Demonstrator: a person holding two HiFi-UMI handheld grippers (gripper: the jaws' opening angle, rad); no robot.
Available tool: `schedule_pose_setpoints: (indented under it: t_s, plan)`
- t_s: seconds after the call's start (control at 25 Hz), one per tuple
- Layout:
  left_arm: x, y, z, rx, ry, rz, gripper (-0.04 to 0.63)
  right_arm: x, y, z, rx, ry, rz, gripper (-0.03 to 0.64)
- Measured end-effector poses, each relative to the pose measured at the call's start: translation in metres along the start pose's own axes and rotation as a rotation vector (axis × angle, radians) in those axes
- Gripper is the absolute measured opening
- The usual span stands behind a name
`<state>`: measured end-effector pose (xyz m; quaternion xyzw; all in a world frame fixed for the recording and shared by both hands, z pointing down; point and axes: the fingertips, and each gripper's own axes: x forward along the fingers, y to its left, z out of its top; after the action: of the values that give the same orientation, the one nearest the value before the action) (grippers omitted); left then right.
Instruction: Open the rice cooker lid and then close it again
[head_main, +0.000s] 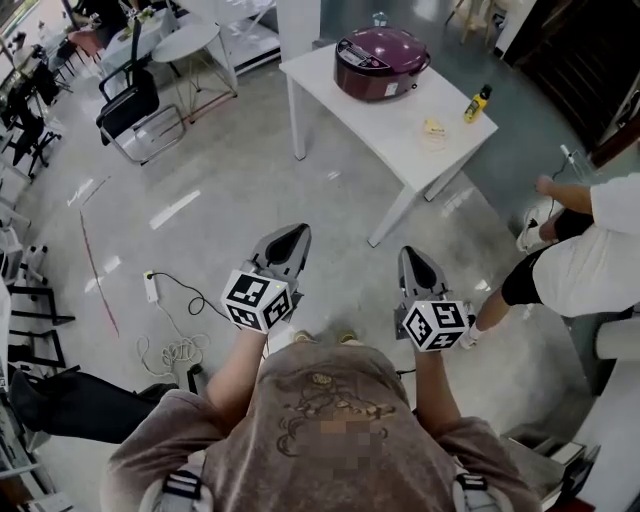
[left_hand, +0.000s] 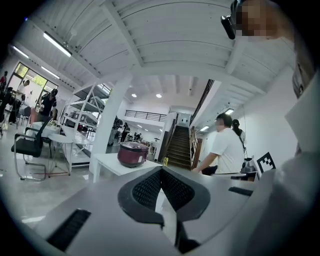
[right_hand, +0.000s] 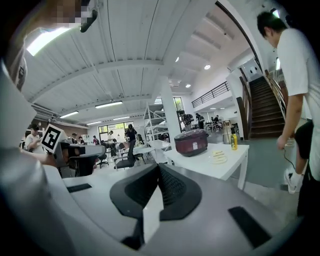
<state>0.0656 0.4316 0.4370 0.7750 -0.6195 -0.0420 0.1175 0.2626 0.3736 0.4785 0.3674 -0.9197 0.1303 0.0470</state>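
A maroon rice cooker with its lid down stands at the far end of a white table, several steps ahead of me. It also shows small in the left gripper view, rice cooker, and in the right gripper view, rice cooker. My left gripper and right gripper are held in front of my chest, well short of the table. Both are shut with nothing between the jaws, left gripper, right gripper.
On the table lie a yellow bottle and a small plate. A person in a white shirt stands right of the table. Black chairs and a round table are at the far left. A cable lies on the floor.
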Motion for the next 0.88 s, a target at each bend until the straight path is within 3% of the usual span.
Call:
schedule_pose_setpoints:
  t_s: [0.44, 0.88]
  plan:
    - [0.009, 0.027, 0.006, 0.007, 0.003, -0.052, 0.021, 0.023, 0.023, 0.001, -0.020, -0.024, -0.022, 0.003]
    - [0.077, 0.069, 0.016, 0.013, -0.014, -0.052, 0.021, 0.096, -0.007, 0.011, -0.024, -0.011, -0.004, 0.003]
